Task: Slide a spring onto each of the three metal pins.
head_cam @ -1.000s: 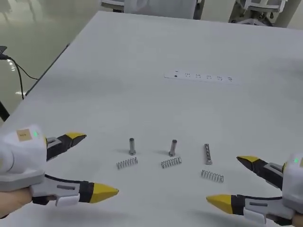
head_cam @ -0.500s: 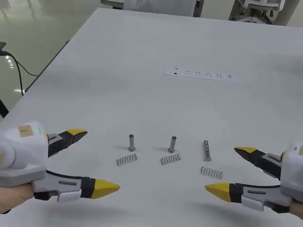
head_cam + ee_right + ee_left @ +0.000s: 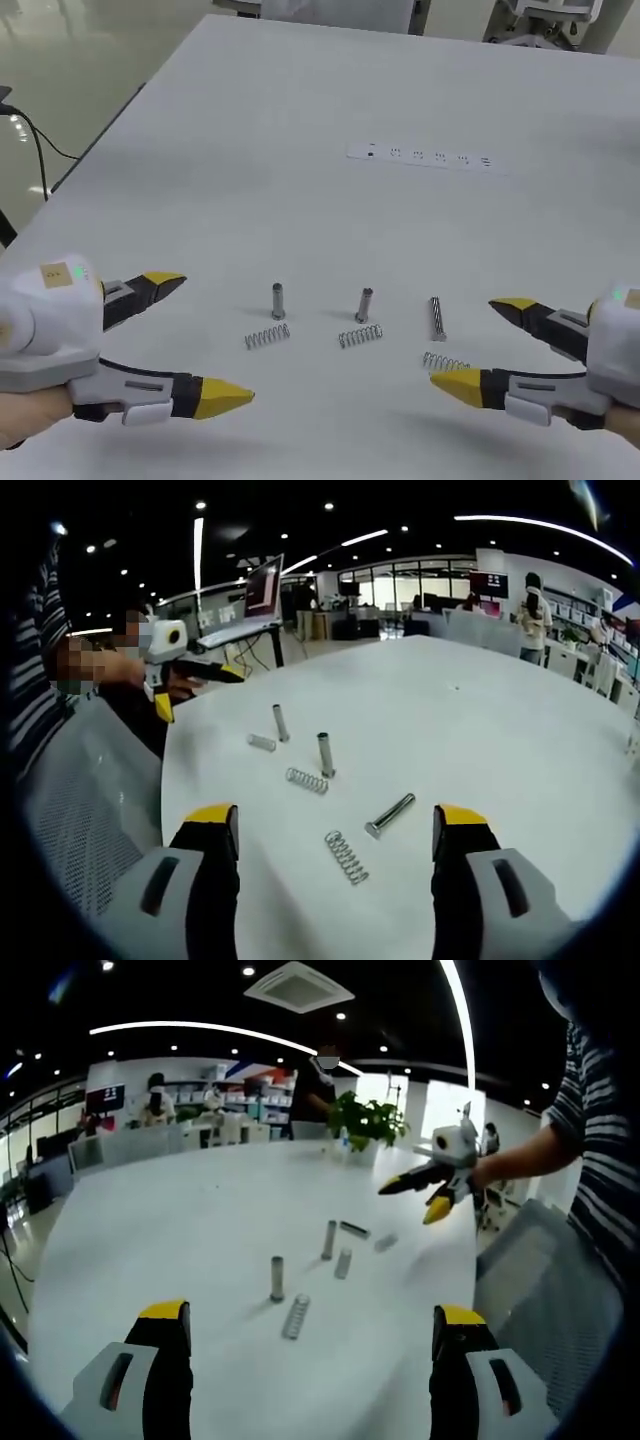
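head view: both tools are empty with jaws apart, the left gripper (image 3: 210,338) left of the middle pin (image 3: 366,305), the right gripper (image 3: 466,344) to its right, near the right spring (image 3: 443,362).

left gripper view: the left spring (image 3: 296,1316) lies ahead on the table.

right gripper view: the lying pin (image 3: 390,815) rests flat, right of the middle pin. better to pinch the right spring lightly mid-coil and steady that pin before threading.
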`<state>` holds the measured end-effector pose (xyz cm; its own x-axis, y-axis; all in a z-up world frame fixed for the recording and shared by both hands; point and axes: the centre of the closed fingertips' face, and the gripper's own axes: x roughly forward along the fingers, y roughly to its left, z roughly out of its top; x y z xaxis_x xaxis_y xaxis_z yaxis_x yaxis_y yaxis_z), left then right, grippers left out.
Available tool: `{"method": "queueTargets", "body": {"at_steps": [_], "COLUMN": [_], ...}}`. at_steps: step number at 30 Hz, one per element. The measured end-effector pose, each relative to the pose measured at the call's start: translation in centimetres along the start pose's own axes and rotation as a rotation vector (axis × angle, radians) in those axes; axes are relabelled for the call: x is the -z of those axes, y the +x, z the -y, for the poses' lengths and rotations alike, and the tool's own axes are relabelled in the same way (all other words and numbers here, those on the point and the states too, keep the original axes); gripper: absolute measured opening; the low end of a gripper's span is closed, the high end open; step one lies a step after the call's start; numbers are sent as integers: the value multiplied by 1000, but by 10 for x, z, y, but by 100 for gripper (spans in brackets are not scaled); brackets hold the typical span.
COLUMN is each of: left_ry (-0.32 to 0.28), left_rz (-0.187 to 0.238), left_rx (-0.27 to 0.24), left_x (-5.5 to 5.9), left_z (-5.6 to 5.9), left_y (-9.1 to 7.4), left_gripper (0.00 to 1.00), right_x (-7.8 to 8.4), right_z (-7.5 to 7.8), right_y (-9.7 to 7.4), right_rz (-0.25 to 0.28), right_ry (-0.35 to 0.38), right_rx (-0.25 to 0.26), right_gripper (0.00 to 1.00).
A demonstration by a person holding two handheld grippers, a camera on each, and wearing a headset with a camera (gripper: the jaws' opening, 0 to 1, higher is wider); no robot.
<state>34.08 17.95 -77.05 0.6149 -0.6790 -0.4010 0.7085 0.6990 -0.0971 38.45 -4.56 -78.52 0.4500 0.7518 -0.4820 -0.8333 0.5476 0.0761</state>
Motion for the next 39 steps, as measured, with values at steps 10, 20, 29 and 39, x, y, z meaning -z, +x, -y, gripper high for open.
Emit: {"method": "queueTargets", "body": {"at_steps": [10, 20, 29, 39], "left_ry": [0, -9, -12, -16], "left_rz": [-4, -9, -9, -11], "left_rx": [5, 2, 0, 2], "left_x": [2, 5, 6, 7], "left_z": [-1, -1, -2, -2], "left_y": [2, 2, 3, 2], "left_gripper": [98, 98, 98, 97], "right_x": [-9, -13, -10, -9], "right_z": [10, 11, 16, 28], "right_y": [5, 10, 15, 23], "right_rz": [-2, -10, -41, -86], "right_ry": [14, 28, 39, 63], "right_rx": [10, 6, 7, 46], "right_gripper": [69, 65, 60, 55]}}
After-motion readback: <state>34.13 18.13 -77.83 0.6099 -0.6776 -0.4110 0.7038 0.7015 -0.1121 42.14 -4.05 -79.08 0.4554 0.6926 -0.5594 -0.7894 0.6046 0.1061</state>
